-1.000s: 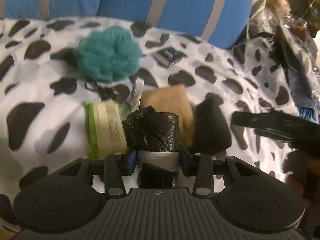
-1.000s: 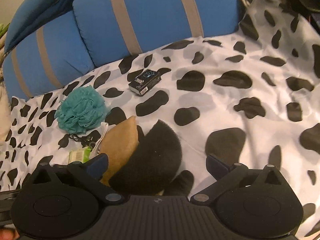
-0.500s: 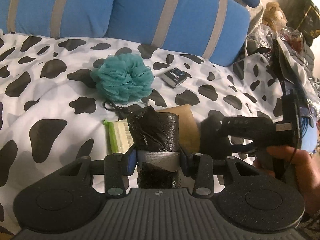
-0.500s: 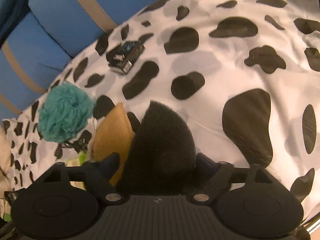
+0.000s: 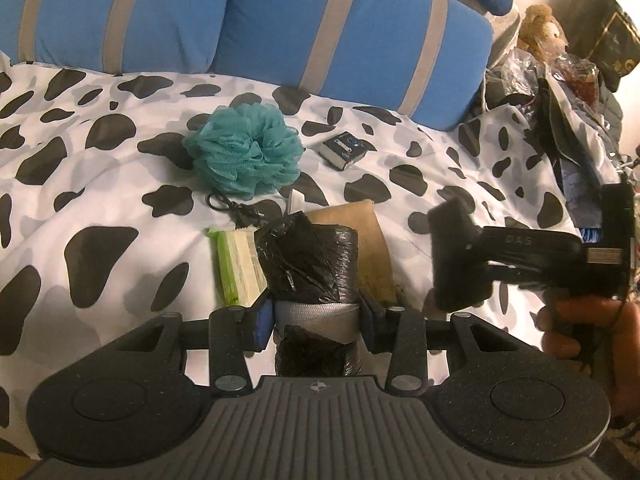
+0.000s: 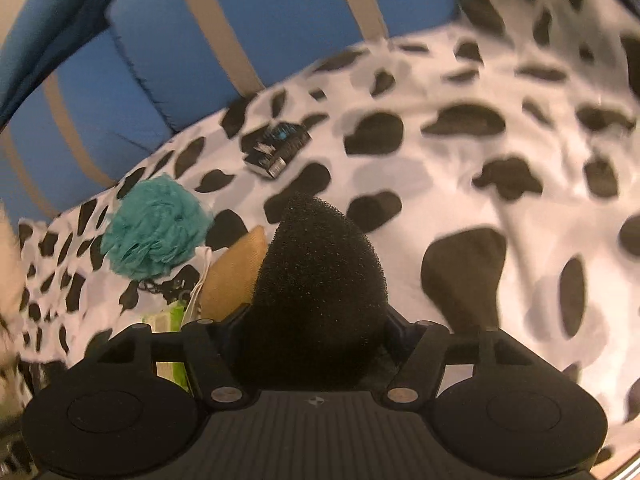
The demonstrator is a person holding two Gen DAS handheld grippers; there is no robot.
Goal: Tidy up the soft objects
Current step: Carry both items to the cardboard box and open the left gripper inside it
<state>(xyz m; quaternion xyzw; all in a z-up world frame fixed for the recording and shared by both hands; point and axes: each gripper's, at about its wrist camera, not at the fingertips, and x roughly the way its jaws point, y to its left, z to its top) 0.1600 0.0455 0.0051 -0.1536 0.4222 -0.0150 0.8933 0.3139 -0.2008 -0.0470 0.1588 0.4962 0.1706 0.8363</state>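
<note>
The right gripper was clamped on the black sponge, its long axis toward 12 o'clock, while the left gripper pinched the black bag roll, the tan pad at its 1 o'clock.

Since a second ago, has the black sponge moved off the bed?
Yes. The black sponge then lay on the cow-print cover against the tan cushion; now the right tongs hold it lifted, up and rightward away from the cushion.

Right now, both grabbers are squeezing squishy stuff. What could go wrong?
The black sponge bulges well past the right gripper, pinched only at its base, so it might spring free. The left gripper holds the black bag roll by its gray band; the loose, crinkly plastic could slip or snag.
</note>
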